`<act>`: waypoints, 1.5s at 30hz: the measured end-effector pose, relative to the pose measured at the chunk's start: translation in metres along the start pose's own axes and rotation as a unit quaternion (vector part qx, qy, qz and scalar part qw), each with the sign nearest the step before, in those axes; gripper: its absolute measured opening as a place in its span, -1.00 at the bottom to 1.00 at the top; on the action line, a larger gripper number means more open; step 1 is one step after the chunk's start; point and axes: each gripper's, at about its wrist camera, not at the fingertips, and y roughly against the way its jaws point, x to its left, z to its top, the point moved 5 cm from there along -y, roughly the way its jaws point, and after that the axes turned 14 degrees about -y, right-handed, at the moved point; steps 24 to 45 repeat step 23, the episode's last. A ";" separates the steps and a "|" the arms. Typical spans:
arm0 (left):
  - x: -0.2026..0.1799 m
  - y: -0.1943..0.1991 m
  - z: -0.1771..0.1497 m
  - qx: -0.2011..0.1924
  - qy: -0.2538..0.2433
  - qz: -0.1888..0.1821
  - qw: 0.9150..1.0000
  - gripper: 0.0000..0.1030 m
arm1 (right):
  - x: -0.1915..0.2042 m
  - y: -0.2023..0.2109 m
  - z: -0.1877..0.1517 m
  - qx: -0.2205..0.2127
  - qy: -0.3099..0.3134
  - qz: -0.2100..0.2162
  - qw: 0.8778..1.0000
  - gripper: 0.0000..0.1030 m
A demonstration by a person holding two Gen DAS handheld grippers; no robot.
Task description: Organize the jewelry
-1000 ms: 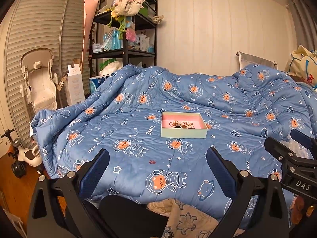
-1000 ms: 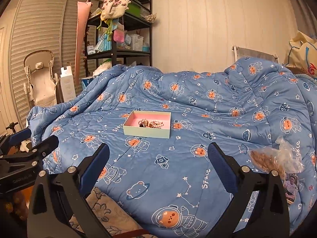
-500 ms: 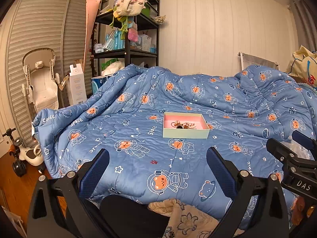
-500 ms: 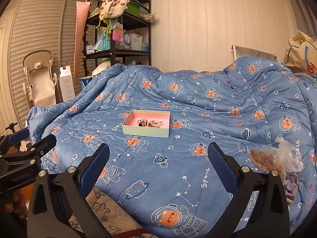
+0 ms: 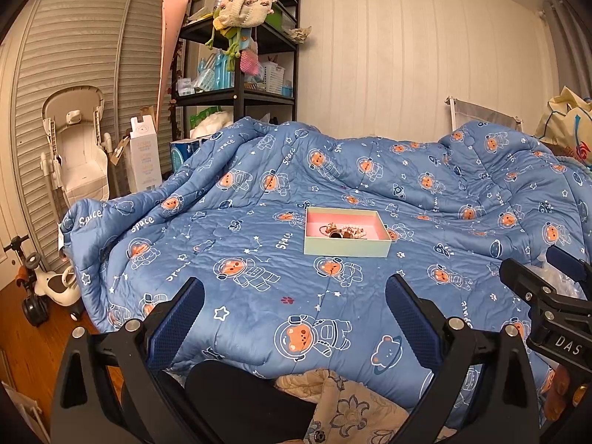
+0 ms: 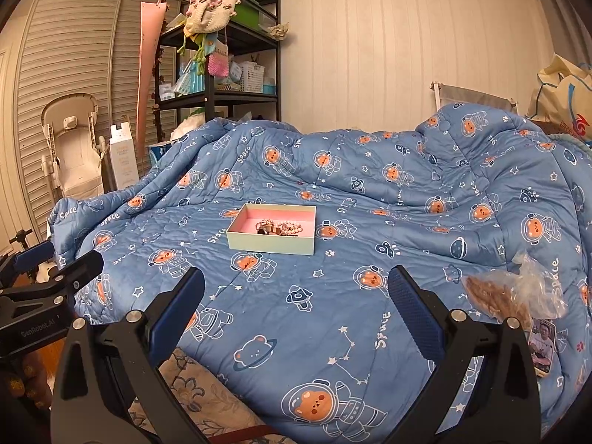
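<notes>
Jewelry (image 5: 344,230) in a box (image 5: 347,247) well ahead of both grippers, left gripper (image 5: 295,320) and right gripper (image 6: 296,309) spread apart, empty

jewelry (image 5: 344,230) in box (image 5: 347,248), box on quilt (image 5: 259,259)

We are easing both wrist views a little rightward and nearer the jewelry box (image 5: 347,235) (everything drifting slightly leftward in frame)

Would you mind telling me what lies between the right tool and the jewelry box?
Only bare blue quilt lies between the right tool and the jewelry box, as the right wrist view shows.
</notes>
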 end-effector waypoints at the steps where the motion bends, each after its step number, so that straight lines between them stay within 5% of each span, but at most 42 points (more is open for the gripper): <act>1: -0.001 0.000 0.000 0.000 0.000 0.000 1.000 0.87 | 0.000 0.000 0.000 0.000 0.000 0.000 1.000 0.89; 45: 0.002 -0.004 -0.001 0.009 0.008 0.002 1.000 0.87 | 0.002 -0.003 -0.003 0.004 0.003 0.002 1.000 0.89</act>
